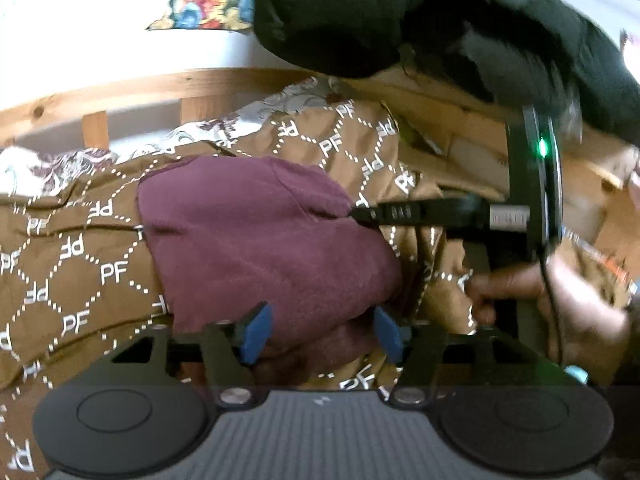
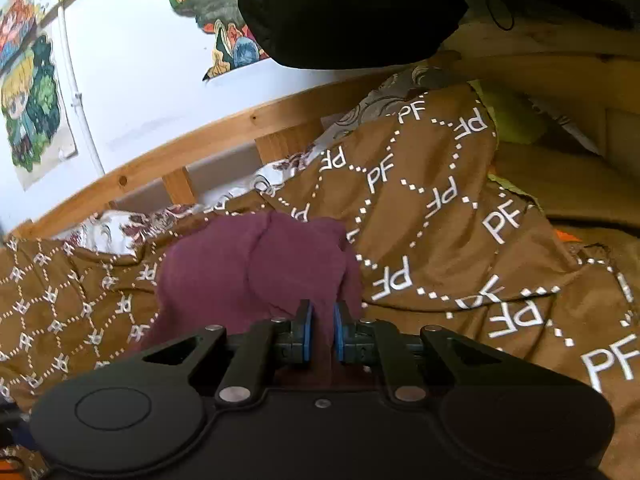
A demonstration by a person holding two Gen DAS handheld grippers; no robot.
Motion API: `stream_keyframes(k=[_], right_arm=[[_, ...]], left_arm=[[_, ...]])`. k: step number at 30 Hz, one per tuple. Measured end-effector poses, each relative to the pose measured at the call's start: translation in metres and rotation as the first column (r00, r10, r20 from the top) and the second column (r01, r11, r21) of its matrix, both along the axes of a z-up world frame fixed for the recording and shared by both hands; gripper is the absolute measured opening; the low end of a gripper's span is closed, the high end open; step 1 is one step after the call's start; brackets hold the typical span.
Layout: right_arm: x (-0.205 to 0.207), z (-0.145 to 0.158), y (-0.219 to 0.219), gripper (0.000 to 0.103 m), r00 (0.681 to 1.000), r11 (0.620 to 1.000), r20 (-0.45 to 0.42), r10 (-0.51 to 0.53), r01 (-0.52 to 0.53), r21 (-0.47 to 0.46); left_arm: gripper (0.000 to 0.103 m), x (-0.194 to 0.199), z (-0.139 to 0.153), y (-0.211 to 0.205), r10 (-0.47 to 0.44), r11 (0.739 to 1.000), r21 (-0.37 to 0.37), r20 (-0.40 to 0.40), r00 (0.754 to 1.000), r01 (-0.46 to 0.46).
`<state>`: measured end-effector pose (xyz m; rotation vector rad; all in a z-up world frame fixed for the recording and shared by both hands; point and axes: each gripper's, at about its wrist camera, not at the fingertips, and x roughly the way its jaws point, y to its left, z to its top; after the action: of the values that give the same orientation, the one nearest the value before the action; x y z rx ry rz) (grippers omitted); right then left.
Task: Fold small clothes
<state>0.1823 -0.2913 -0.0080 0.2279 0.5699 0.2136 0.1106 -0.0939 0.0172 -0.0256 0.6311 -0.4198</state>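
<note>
While right tongs (image 2: 321,330) pinch the cloth (image 2: 256,268) edge, left tongs (image 1: 318,330) gape wide over it: grip the matching corner, lift evenly.

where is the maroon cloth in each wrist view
Left wrist: the maroon cloth fills the centre, lying on the brown PF-print blanket, its near edge between the open fingers of the left gripper.
Right wrist: the maroon cloth sits at lower centre, with a fold pinched in the right gripper.
Shared landmark: the wooden bed rail runs behind the blanket in both views.
</note>
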Motion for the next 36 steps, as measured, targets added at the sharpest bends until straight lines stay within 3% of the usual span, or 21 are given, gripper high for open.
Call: stream_keyframes(k=[1, 3, 7, 13, 16, 19, 21, 27, 31, 36], right_arm=[[-0.001, 0.000, 0.000, 0.012, 1.000, 1.000, -0.002, -0.001, 0.001, -0.007], [-0.004, -0.001, 0.001, 0.012, 1.000, 1.000, -0.008, -0.006, 0.006, -0.024], [-0.009, -0.001, 0.003, 0.014, 1.000, 0.999, -0.016, -0.019, 0.019, -0.046], [-0.026, 0.008, 0.004, 0.032, 0.999, 0.997, 0.002, -0.047, 0.047, -0.053], [-0.041, 0.016, 0.003, 0.046, 0.999, 0.999, 0.015, -0.046, 0.046, -0.022], [-0.051, 0.025, 0.005, 0.062, 0.999, 0.999, 0.026, -0.024, 0.024, 0.022], [-0.053, 0.029, 0.011, 0.074, 1.000, 0.999, 0.028, 0.013, -0.014, 0.031], [-0.048, 0.016, 0.029, 0.085, 0.999, 0.994, -0.033, 0.032, -0.036, -0.106], [-0.040, 0.001, 0.022, 0.094, 0.993, 0.996, -0.119, 0.015, -0.026, -0.087], [-0.035, -0.012, 0.015, 0.102, 0.985, 0.995, -0.172, 0.027, -0.043, -0.088]], left_arm=[[0.080, -0.001, 0.002, 0.004, 0.018, 1.000, -0.021, 0.000, 1.000, -0.018], [0.088, -0.002, 0.004, 0.014, 0.070, 0.996, -0.059, 0.005, 0.998, -0.070], [0.093, 0.005, 0.004, 0.040, 0.170, 0.974, -0.138, -0.064, 0.983, -0.177], [0.100, 0.014, -0.009, 0.078, 0.350, 0.902, -0.197, -0.192, 0.917, -0.385], [0.100, 0.018, -0.017, 0.091, 0.410, 0.864, -0.197, -0.257, 0.875, -0.463], [0.100, 0.023, -0.024, 0.099, 0.436, 0.840, -0.206, -0.294, 0.851, -0.502], [0.101, 0.025, -0.027, 0.099, 0.438, 0.837, -0.205, -0.304, 0.846, -0.507], [0.102, 0.039, -0.022, 0.088, 0.415, 0.858, -0.199, -0.276, 0.867, -0.474], [0.102, 0.048, -0.027, 0.077, 0.407, 0.876, -0.154, -0.274, 0.871, -0.458], [0.103, 0.049, -0.045, 0.072, 0.381, 0.884, -0.164, -0.291, 0.878, -0.438]])
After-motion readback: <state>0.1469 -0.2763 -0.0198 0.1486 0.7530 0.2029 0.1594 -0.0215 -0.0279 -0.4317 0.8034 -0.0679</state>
